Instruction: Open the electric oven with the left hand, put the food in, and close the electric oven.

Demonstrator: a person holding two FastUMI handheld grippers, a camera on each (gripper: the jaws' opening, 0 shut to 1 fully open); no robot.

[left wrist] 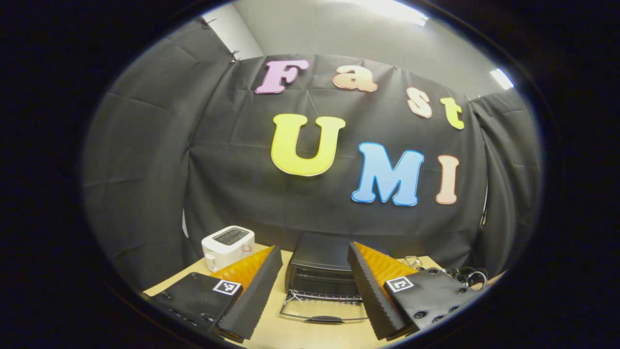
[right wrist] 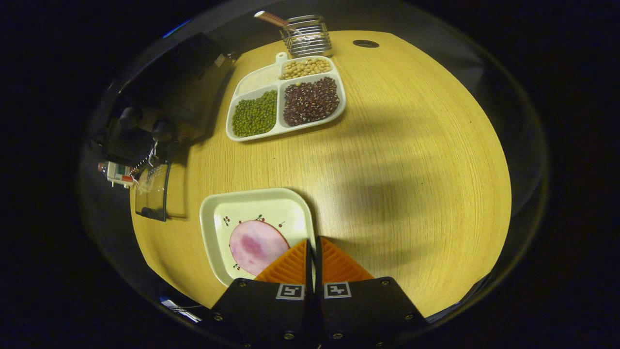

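Note:
The black electric oven [left wrist: 319,264] stands at the back of the wooden table, its glass door [left wrist: 323,310] folded down flat toward me. My left gripper [left wrist: 315,278] hangs open in front of it, a finger on each side of the door, touching nothing. In the right gripper view a pink slice of ham [right wrist: 254,247] lies on a square white plate [right wrist: 242,206]. My right gripper [right wrist: 311,242] is shut on the plate's right rim. The oven [right wrist: 179,82] and its lowered door [right wrist: 152,191] sit at the upper left of that view.
A white toaster [left wrist: 227,246] stands left of the oven, and cables [left wrist: 465,276] lie to its right. A divided tray of beans [right wrist: 286,97] and a wire rack [right wrist: 305,34] are farther along the table [right wrist: 411,169]. The table edge curves close below the plate.

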